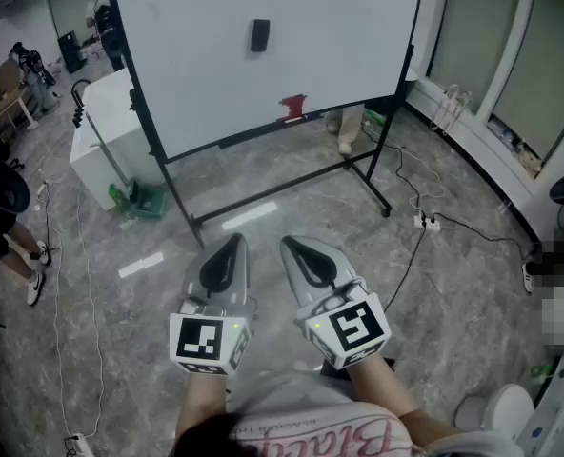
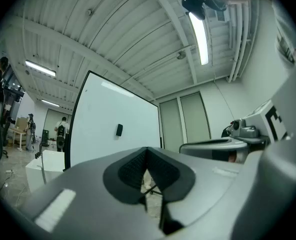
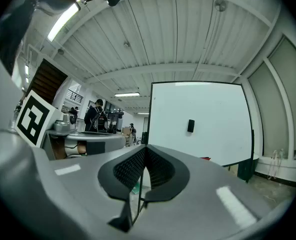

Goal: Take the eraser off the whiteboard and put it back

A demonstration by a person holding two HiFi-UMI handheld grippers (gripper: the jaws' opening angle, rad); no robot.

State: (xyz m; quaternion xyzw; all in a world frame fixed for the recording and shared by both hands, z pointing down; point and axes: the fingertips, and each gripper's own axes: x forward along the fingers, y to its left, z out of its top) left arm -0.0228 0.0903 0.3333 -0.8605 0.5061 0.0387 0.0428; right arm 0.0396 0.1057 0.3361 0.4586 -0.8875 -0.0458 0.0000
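Eraser (image 1: 260,35) on whiteboard (image 1: 344,36); left gripper (image 1: 231,247), right gripper (image 1: 293,248) both pressed together, empty.

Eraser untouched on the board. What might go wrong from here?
Left gripper and right gripper both have jaws together; unopened, they could knock the eraser off the whiteboard instead of gripping it. A cable and power strip lie on the floor near the stand's foot: possible trip hazard.
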